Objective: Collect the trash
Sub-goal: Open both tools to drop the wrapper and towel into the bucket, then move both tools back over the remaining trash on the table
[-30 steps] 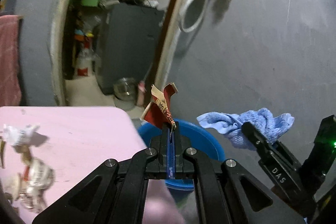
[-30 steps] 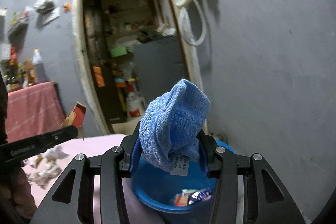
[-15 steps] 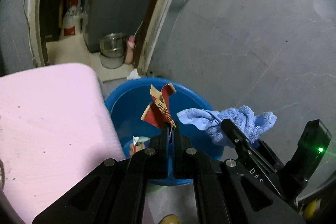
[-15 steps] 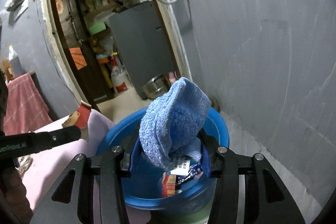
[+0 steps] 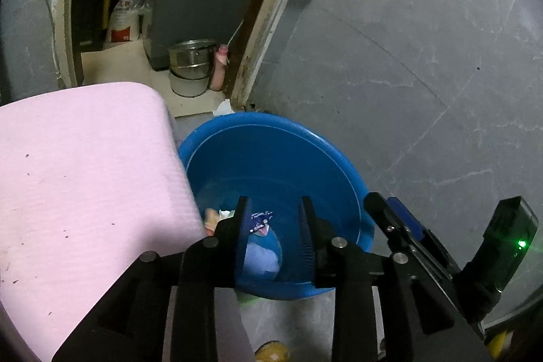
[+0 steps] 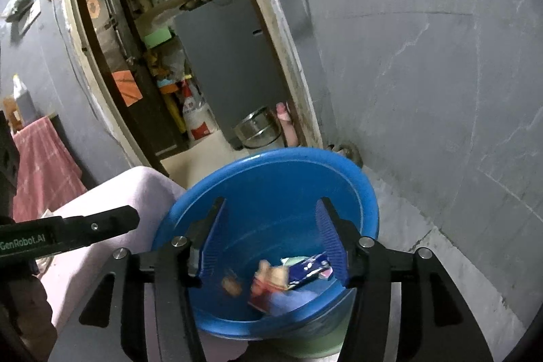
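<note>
Trash (image 6: 288, 273) lies in the bottom of the blue basin (image 5: 305, 138), which sits on the floor beside the pink table (image 5: 78, 175): a blue cloth (image 5: 261, 256), a blue wrapper (image 6: 309, 268), a red-and-tan torn packet (image 6: 266, 285), partly blurred. Left gripper (image 5: 273, 219) hangs over the basin, jaws opening, nothing between them; right gripper (image 6: 269, 226) also over the basin, jaws opening, pads (image 6: 331, 246) touching nothing. Grey wall (image 5: 407, 56) behind, doorway (image 6: 163, 56) with a steel pot (image 5: 190, 70) on the floor.
</note>
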Motion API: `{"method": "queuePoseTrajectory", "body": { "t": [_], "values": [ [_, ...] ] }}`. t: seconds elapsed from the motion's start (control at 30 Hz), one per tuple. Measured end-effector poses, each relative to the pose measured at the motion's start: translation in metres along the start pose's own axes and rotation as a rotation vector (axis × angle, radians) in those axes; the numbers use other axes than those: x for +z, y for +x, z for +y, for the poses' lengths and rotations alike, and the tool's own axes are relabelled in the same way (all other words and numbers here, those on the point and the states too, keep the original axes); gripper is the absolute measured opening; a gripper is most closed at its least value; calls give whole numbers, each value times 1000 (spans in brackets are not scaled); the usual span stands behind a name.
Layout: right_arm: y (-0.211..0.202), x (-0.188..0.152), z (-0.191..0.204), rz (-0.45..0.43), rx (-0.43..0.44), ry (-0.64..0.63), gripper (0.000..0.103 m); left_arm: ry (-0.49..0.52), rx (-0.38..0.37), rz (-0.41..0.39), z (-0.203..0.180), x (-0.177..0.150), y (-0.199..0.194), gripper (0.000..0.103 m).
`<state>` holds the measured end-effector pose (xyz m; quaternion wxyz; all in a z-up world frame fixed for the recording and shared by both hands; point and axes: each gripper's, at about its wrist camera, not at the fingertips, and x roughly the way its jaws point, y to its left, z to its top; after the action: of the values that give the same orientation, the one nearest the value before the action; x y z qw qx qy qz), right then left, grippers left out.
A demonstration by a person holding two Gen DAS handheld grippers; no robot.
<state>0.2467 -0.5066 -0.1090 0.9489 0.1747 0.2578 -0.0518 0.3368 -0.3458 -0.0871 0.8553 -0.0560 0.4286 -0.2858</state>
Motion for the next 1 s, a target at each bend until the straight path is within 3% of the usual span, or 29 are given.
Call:
{"method": "queuePoseTrajectory", "body": {
  "t": [0.23, 0.5, 0.63, 0.77, 0.87, 0.93, 1.0],
  "values": [
    [-25, 7, 9, -97, -2, -40, 57, 10, 27, -109, 4, -3, -39, 39],
    [-69, 15, 39, -228, 33, -90, 79, 13, 84, -299, 14, -9, -106, 60],
    [-90, 19, 61, -275, 73, -102, 86, 8, 135, -403, 26, -14, -147, 78],
    [-111, 20, 85, -323, 110, -122, 102, 2, 186, -475, 41, -19, -185, 81],
    [-125, 20, 103, -356, 135, -135, 103, 5, 237, -500, 53, -25, -207, 84],
    [-131, 20, 116, -364, 151, -147, 103, -8, 273, -516, 63, -34, -224, 98],
    [-136, 19, 129, -369, 165, -161, 103, -29, 298, -547, 72, -44, -237, 98]
  ]
}}
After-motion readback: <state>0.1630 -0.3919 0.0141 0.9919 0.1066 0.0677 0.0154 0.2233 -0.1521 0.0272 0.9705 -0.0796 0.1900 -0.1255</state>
